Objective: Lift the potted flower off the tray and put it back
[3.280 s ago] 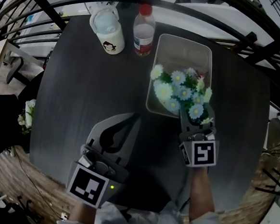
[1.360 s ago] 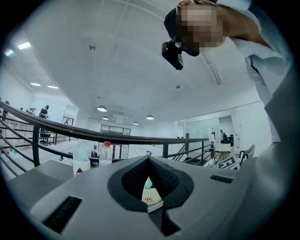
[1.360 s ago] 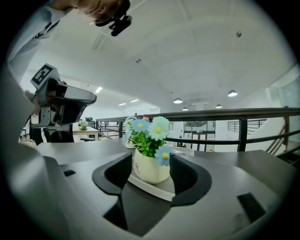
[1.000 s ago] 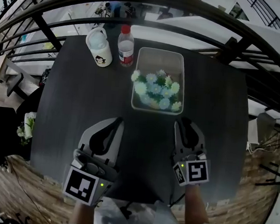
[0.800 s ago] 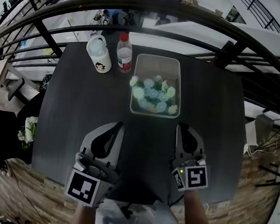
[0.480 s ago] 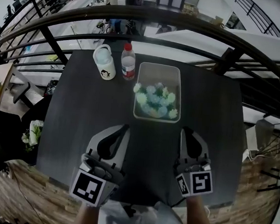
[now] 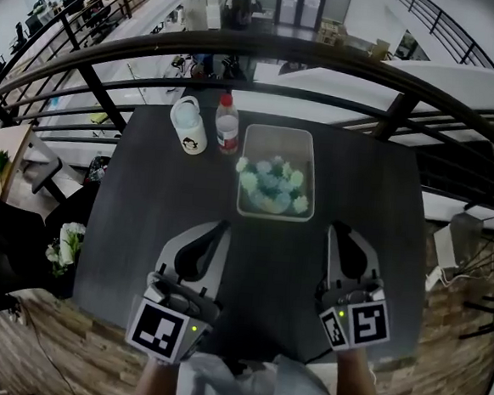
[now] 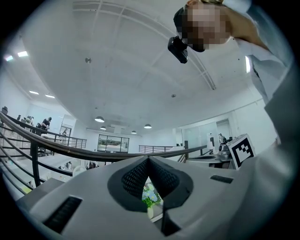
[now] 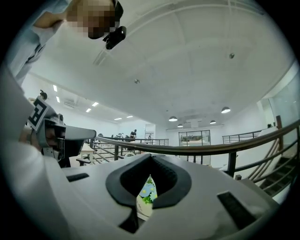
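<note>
One dark bench point(image 7: 142, 227) is seen from above, and one curved black railing point(image 7: 267, 53) is seen beyond its far edge. Two claws are held over the near part of the bench, each carrying one marker cube point(image 7: 162, 330). The left claw point(image 7: 220, 229) is pressed fully together with nothing gripped; in the left gripper view its ribbed pads point(image 8: 136, 176) are seen meeting at the tip. The right claw point(image 7: 340, 231) is likewise closed and empty. Both are kept on the near side of the tray point(image 7: 279, 135), apart from it.

One clear tray is set at the far middle of the bench, and the one potted flower point(image 7: 270, 179) is seen standing inside it, toward its near end. One white mug point(image 7: 189, 126) and one red-capped bottle point(image 7: 227, 123) are placed just left of the tray's far end, the mug on the left.

From above, the pot is covered by the blooms. In the gripper views only a narrow slice of blooms and pale pot point(image 9: 143, 206) is shown through the slot behind the closed pads. The print on the mug cannot be made out. The bench's near edge is partly covered by the claws and sleeves point(image 7: 215, 386).
</note>
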Demonstrator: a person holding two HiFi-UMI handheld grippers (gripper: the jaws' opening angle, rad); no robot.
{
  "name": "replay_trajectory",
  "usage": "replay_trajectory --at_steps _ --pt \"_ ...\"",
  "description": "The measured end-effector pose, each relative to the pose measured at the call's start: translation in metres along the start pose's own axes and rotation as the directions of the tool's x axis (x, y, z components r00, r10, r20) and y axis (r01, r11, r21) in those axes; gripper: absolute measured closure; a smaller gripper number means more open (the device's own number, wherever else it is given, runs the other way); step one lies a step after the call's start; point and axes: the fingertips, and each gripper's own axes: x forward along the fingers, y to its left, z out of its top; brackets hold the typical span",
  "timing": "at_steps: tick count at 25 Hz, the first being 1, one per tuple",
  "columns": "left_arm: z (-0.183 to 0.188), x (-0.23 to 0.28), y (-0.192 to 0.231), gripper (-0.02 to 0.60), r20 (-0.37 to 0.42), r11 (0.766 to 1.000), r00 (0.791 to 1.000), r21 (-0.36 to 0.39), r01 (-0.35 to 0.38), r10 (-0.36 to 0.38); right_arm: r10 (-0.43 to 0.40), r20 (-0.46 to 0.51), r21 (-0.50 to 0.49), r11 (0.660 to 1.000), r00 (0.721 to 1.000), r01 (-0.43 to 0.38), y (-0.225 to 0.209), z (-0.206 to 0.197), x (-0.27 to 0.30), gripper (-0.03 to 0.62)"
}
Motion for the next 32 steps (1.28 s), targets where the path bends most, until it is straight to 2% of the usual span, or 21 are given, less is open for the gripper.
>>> replay_trajectory --at_steps 7,16,24,32 --pt "0.016 -0.008 -0.011 0.583 0.006 1.0 1.0 0.024 0.013 -0.013 0.008 0.034 -0.072 0.997 0.999 -0.006 0.008 0.026 -0.018 0.594" --pt "0.022 -0.015 -0.024 0.583 0.015 0.999 0.999 0.027 0.038 -0.038 0.07 0.065 -0.134 0.989 0.995 -0.061 0.032 0.043 -0.019 0.594" --pt "0.024 -0.014 -0.024 0.583 0.019 0.999 0.999 0.041 0.036 -0.037 0.083 0.105 -0.085 0.994 0.991 -0.074 0.028 0.052 -0.022 0.594" --pt "0.026 -0.013 -0.024 0.583 0.025 0.998 0.999 0.043 0.035 -0.036 0.073 0.095 -0.063 0.996 0.993 -0.067 0.025 0.049 -0.02 0.594"
